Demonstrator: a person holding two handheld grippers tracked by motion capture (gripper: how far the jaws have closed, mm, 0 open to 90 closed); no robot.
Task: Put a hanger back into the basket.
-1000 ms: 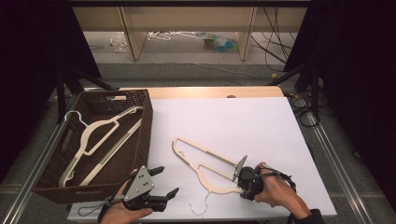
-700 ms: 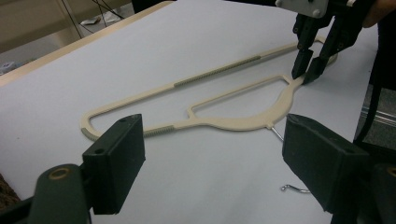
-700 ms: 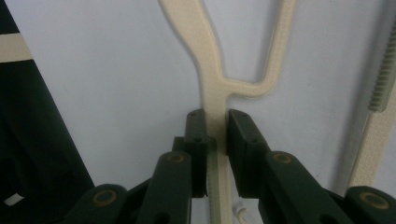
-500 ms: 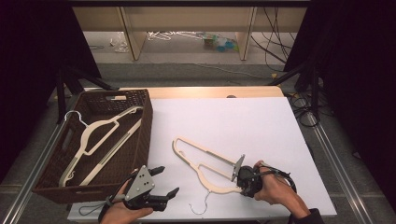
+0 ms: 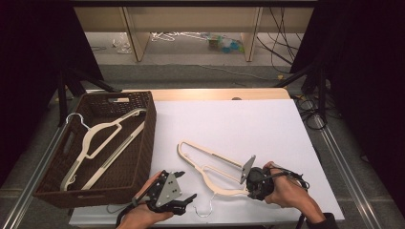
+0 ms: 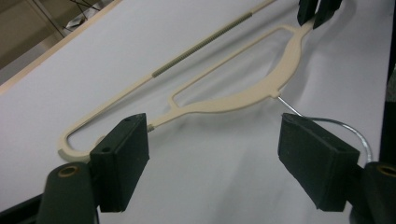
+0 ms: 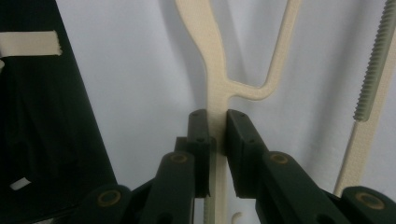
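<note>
A cream plastic hanger with a wire hook (image 5: pixel 210 168) lies flat on the white table (image 5: pixel 248 124). The right gripper (image 7: pixel 215 135) pinches its arm; the left gripper (image 6: pixel 215 154), just narrowing, gapes empty beside the hook, near the brown wicker basket (image 5: pixel 145 143).

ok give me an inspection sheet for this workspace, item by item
surface: white sheet over a wooden table, bare apart from the hanger
job's things: cream hanger flat on the sheet, its metal hook toward the near edge; second cream hanger in the brown wicker basket at the left
clutter: nothing seen on the sheet
grippers: right gripper shut on the flat hanger's arm; left gripper open, jaws just closing a little with nothing between them, near the hook
cables: a black cable trails from each gripper; more black cables off the table's right edge
surroundings: dark curtains both sides, wooden furniture legs and loose hangers on the floor beyond
</note>
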